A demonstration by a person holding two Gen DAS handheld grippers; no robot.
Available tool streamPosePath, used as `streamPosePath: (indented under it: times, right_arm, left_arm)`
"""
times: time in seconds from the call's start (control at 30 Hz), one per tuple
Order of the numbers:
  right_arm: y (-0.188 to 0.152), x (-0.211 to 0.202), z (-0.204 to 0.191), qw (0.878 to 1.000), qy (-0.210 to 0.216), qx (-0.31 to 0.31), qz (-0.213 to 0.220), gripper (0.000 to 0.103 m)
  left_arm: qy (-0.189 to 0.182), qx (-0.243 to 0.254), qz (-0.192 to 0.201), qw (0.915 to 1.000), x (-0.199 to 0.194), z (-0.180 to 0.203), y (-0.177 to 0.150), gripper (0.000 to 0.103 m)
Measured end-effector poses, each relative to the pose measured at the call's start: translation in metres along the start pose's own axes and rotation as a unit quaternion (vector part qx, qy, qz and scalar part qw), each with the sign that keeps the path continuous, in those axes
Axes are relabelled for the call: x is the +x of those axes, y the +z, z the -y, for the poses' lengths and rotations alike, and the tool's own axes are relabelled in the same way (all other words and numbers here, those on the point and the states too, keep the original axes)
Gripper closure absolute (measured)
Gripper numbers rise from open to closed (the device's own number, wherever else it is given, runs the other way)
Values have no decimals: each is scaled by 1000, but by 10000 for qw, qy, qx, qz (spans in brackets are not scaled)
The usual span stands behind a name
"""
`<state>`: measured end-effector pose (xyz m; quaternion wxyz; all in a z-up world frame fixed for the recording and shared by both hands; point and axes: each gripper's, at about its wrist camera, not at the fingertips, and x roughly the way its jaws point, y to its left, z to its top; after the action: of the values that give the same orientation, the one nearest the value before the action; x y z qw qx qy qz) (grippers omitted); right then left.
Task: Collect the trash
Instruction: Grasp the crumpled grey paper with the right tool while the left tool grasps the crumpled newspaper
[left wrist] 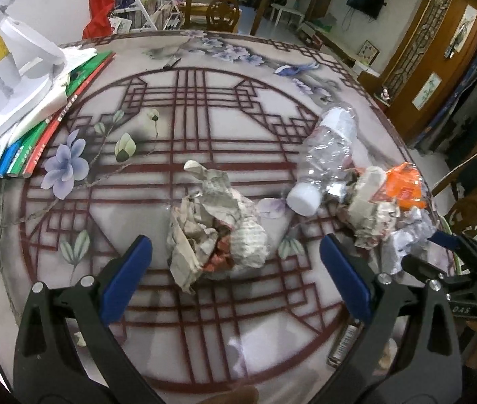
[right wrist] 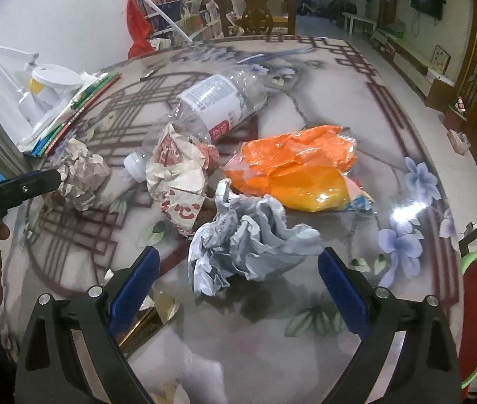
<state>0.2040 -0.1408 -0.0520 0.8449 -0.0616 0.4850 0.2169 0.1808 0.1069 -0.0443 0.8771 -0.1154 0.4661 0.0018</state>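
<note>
A crumpled newspaper ball (left wrist: 216, 232) lies on the patterned table just ahead of my left gripper (left wrist: 235, 262), which is open with its blue pads on either side of it, not touching. In the right wrist view a crumpled grey-white paper (right wrist: 248, 239) lies just in front of my open right gripper (right wrist: 238, 271). Behind it are an orange plastic wrapper (right wrist: 300, 165), a crumpled printed paper bag (right wrist: 177, 181) and a crushed clear bottle (right wrist: 214, 104) with a white cap. The same bottle (left wrist: 329, 148) and wrapper (left wrist: 403, 185) appear right of the left gripper. The right gripper (left wrist: 453, 262) shows at that view's right edge.
A stack of books (left wrist: 49, 114) with a white desk lamp base (left wrist: 12, 77) sits at the table's back left. A gold foil scrap (right wrist: 150, 316) lies near the right gripper's left finger. A pen (left wrist: 172, 64) lies at the far side. The table edge (right wrist: 447, 181) curves on the right.
</note>
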Motion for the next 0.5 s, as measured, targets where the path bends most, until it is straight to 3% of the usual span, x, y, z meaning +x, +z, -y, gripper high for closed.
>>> streamPosePath:
  times: [0.23,0.4,0.5]
  right_arm:
    - [0,14,2,10000,-10,3,-54,13]
    - [-1,21,3,9999,20,-17,-143,21]
    - [-2,22,0,9998,4,-141,-156,25]
  left_arm:
    - [-68,-131,-107,9998,17,-9,-1,5]
    - [-33,-132,-129,9998,25,-8,0,6]
    - [42,-24,-147,9999,27,-5,-1,13]
